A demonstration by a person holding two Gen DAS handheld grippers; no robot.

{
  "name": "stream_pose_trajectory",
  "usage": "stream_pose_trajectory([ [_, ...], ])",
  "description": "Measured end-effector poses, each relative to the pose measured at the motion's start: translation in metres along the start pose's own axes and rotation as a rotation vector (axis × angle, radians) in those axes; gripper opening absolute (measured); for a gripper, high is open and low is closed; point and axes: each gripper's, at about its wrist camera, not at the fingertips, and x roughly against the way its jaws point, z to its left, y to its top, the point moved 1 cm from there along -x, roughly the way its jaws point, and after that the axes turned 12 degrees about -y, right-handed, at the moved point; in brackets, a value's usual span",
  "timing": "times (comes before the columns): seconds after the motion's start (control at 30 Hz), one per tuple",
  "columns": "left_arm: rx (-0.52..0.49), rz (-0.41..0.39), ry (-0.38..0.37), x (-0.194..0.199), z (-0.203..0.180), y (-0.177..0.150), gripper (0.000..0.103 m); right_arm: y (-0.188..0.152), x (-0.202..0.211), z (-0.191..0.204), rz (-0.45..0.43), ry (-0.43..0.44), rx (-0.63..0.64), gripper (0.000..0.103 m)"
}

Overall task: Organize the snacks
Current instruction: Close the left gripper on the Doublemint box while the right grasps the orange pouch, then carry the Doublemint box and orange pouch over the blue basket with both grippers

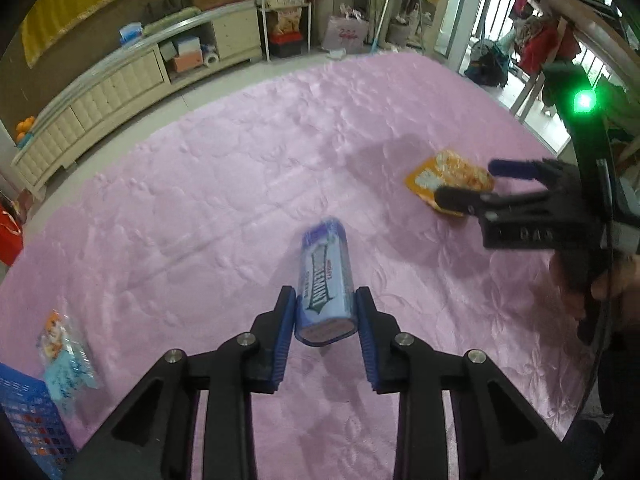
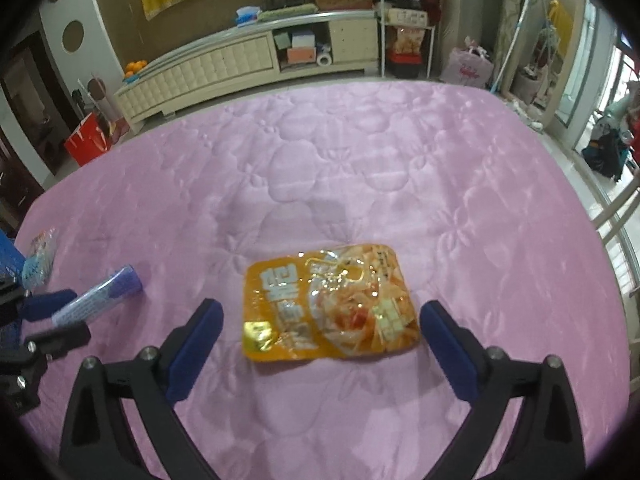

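At the far left edge we note a blue crate (image 1: 28,420), a pale blue snack bag (image 1: 66,364) just beside it. Our left tool (image 1: 326,320) is clenched on a blue tube (image 1: 326,280), lettering blurred. The pink quilt (image 2: 360,160) is bare beyond. Our right tool (image 2: 320,340) is released, straddling the orange packet (image 2: 328,304), print unreadable.

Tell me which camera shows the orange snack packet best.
The right wrist view: the orange snack packet lies whole, flat and centred between the open right gripper fingers. In the left wrist view it is small, and that gripper partly covers it.
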Motion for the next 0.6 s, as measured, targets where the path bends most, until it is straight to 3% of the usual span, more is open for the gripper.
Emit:
stream_pose_trajectory([
  [0.23,0.039,0.051,-0.043,-0.025,0.006,-0.003,0.028,-0.003,-0.002,0.009,-0.016,-0.018,0.097,0.100],
  [0.37,0.070,0.050,-0.099,-0.026,0.011,0.003,0.040,0.001,-0.004,0.013,-0.019,-0.028,0.116,0.100],
  [0.47,0.096,0.043,-0.103,-0.029,0.014,0.008,0.040,0.001,-0.005,0.017,-0.027,-0.035,0.123,0.100],
  [0.57,0.105,0.037,-0.089,-0.031,0.016,0.011,0.040,0.001,-0.003,0.024,-0.039,-0.029,0.142,0.091],
  [0.6,0.102,0.038,-0.072,-0.032,0.014,0.010,0.036,0.001,-0.002,0.025,-0.043,-0.022,0.150,0.089],
])
